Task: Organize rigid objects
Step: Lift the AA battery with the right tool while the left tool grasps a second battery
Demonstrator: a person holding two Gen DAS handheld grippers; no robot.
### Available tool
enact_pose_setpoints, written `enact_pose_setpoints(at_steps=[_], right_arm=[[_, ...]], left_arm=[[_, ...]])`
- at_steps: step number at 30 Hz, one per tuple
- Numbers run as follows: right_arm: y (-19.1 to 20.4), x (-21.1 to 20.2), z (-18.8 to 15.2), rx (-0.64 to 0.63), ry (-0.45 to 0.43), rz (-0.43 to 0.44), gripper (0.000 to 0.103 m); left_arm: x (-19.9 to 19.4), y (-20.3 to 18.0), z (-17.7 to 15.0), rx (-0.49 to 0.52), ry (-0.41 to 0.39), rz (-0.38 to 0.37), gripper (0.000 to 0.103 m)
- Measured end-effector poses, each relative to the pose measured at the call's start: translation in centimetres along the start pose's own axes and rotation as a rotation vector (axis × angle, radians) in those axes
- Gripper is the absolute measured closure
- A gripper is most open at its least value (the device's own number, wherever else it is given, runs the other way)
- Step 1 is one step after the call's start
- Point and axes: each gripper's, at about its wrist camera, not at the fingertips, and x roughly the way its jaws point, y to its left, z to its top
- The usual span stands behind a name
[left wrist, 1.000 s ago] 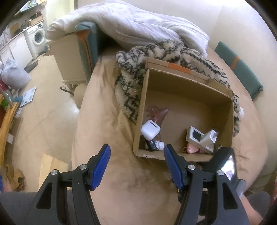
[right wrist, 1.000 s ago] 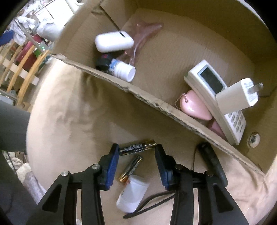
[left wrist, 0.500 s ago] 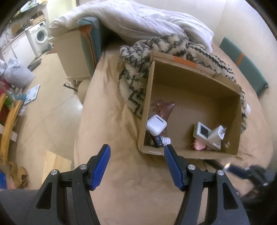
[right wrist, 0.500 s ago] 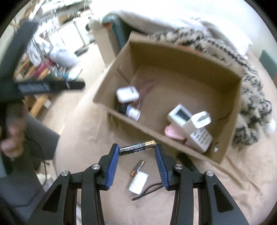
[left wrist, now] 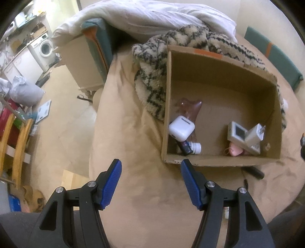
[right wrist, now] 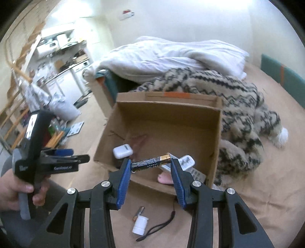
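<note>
My right gripper is shut on a black and gold battery, held crosswise, raised in front of the open cardboard box. The box holds a white earbud case, a small white bottle, a white remote, a white plug adapter and a pink item. On the bed below lie a second battery, a small white bottle and a black cord. My left gripper is open and empty, left of the box's near corner; it also shows in the right wrist view.
A patterned fuzzy blanket lies against the box's far and left sides, with a white duvet behind. A black stick-like object lies by the box's front wall. The bed edge drops to the floor at left.
My right gripper has risen and pulled back with the battery, from just above the bed to well above it. The left gripper drifted slightly left and back from the box.
</note>
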Motion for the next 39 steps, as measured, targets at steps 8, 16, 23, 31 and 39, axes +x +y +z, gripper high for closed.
enact_pose_setpoints(at_steps=[8, 16, 23, 31, 39], right_arm=[[-0.7, -0.3, 0.3, 0.048, -0.027, 0.008, 0.058], [-2.1, 0.3, 0.5, 0.118, 0.016, -0.008, 0.058], [-2.2, 0.3, 0.7, 0.130, 0.014, 0.024, 0.058], [-2.0, -0.2, 0.9, 0.132, 0.009, 0.090, 0.058], [-2.0, -0.1, 1.1, 0.132, 0.015, 0.094, 0.058]], left_arm=[[1.0, -1.5, -0.5, 0.069, 0.016, 0.008, 0.042], [3.0, -5.4, -2.2, 0.161, 0.126, -0.087, 0.048], [8.0, -10.7, -3.8, 0.171, 0.320, -0.151, 0.062], [10.3, -13.6, -4.5, 0.193, 0.399, -0.167, 0.064], [11.0, -14.1, -4.5, 0.224, 0.423, -0.134, 0.094]])
